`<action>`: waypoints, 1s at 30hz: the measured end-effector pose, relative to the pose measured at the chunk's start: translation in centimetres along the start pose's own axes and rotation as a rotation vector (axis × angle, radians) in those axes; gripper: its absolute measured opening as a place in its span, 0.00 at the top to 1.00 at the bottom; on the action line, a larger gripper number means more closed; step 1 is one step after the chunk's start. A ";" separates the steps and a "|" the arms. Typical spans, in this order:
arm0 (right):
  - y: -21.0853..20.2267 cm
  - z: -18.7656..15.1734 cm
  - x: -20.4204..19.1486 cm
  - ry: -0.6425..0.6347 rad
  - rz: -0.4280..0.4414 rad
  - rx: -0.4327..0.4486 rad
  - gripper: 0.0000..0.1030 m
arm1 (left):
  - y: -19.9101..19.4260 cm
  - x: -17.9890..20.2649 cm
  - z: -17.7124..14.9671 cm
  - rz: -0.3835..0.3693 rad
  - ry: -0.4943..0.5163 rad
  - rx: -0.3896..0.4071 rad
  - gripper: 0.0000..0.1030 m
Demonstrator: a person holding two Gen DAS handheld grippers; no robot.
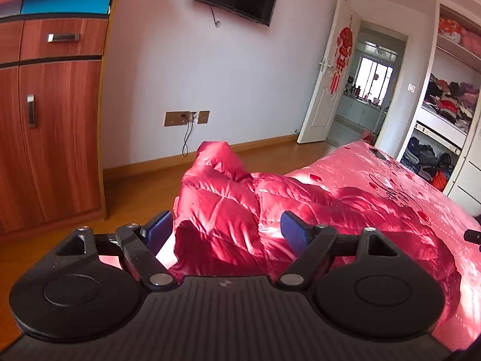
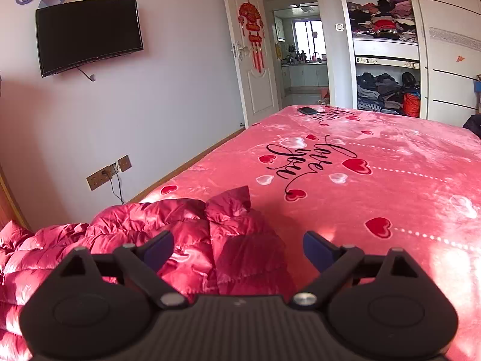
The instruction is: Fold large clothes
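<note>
A shiny red quilted down jacket (image 1: 228, 210) lies crumpled on the near corner of the bed, and one part of it sticks up over the bed's edge. My left gripper (image 1: 227, 228) hovers just above the jacket, its blue pads wide apart and holding nothing. In the right wrist view the same jacket (image 2: 186, 234) spreads from the lower left to the middle. My right gripper (image 2: 237, 249) stands open over the jacket's right end, its pads free of the cloth.
The bed carries a pink blanket (image 2: 375, 165) with hearts and black lettering. A dark phone (image 2: 308, 110) lies at its far corner. A wooden cabinet (image 1: 51, 120) stands left, a wall TV (image 2: 88, 34) ahead, an open wardrobe (image 2: 384, 60) full of clothes at the back right.
</note>
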State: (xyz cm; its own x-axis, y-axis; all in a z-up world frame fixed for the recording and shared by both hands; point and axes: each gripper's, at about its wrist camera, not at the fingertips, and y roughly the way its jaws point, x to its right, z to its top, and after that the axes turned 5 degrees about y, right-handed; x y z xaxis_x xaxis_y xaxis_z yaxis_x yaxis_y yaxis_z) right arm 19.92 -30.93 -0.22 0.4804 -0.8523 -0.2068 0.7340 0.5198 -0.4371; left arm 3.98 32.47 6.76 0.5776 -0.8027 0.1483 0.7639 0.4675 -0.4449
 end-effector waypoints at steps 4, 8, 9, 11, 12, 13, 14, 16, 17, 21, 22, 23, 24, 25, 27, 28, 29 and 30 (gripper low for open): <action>-4.1 -1.5 -0.1 -0.054 -0.019 0.000 0.06 | -4.2 2.9 -1.3 -0.013 0.107 0.001 0.03; -8.8 -4.1 -0.4 -0.081 -0.027 -0.027 0.06 | -8.2 5.8 -3.4 0.006 0.245 0.007 0.01; -9.7 -4.7 -0.5 -0.082 -0.029 -0.033 0.06 | -9.2 6.3 -4.1 -0.006 0.259 0.002 0.00; -12.2 -6.1 -0.9 -0.078 -0.020 -0.056 0.06 | -11.4 7.0 -5.1 -0.052 0.258 -0.008 0.00; -13.4 -6.6 -1.1 -0.077 -0.015 -0.060 0.06 | -12.3 7.3 -5.4 -0.064 0.255 -0.011 0.00; -14.5 -7.2 -1.3 -0.079 -0.013 -0.060 0.06 | -13.2 7.5 -5.8 -0.072 0.257 -0.013 0.00; -15.9 -7.9 -1.5 -0.080 -0.014 -0.060 0.06 | -14.5 7.7 -6.2 -0.081 0.264 -0.010 0.00; -18.3 -8.9 -1.9 -0.079 -0.008 -0.060 0.06 | -16.6 7.9 -6.5 -0.090 0.272 0.007 0.00; -19.3 -9.2 -2.1 -0.076 -0.005 -0.060 0.06 | -17.6 8.0 -6.6 -0.096 0.278 0.017 0.00; -23.7 -10.8 -2.8 -0.059 -0.010 -0.036 0.05 | -21.6 8.0 -7.0 -0.108 0.276 0.041 0.00; -24.7 -11.0 -2.9 -0.055 -0.010 -0.031 0.05 | -22.4 7.8 -6.9 -0.116 0.270 0.043 0.00; -25.7 -11.3 -3.1 -0.054 -0.010 -0.024 0.04 | -23.1 7.6 -7.3 -0.130 0.267 0.045 0.00; -26.6 -11.5 -3.2 -0.055 -0.010 -0.015 0.04 | -24.0 7.6 -7.4 -0.140 0.267 0.049 0.00; -27.3 -11.6 -3.3 -0.056 -0.011 -0.007 0.04 | -24.8 7.5 -7.5 -0.146 0.267 0.055 0.00; -29.2 -11.8 -3.7 -0.073 -0.010 0.019 0.03 | -26.2 7.4 -7.6 -0.145 0.267 0.068 0.00; -30.0 -11.8 -3.9 -0.081 -0.009 0.031 0.03 | -26.7 7.3 -7.6 -0.145 0.264 0.075 0.00; -30.7 -11.9 -4.0 -0.087 -0.008 0.041 0.03 | -27.4 7.2 -7.7 -0.148 0.260 0.082 0.00; -31.6 -11.9 -4.2 -0.096 -0.005 0.059 0.03 | -27.8 7.1 -7.6 -0.151 0.256 0.085 0.00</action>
State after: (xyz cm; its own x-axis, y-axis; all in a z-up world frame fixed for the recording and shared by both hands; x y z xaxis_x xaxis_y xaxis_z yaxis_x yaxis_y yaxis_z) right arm -10.98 -44.46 4.05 0.5184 -0.8469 -0.1187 0.7621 0.5205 -0.3851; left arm -15.33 10.95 13.46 0.3730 -0.9275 -0.0249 0.8631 0.3567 -0.3576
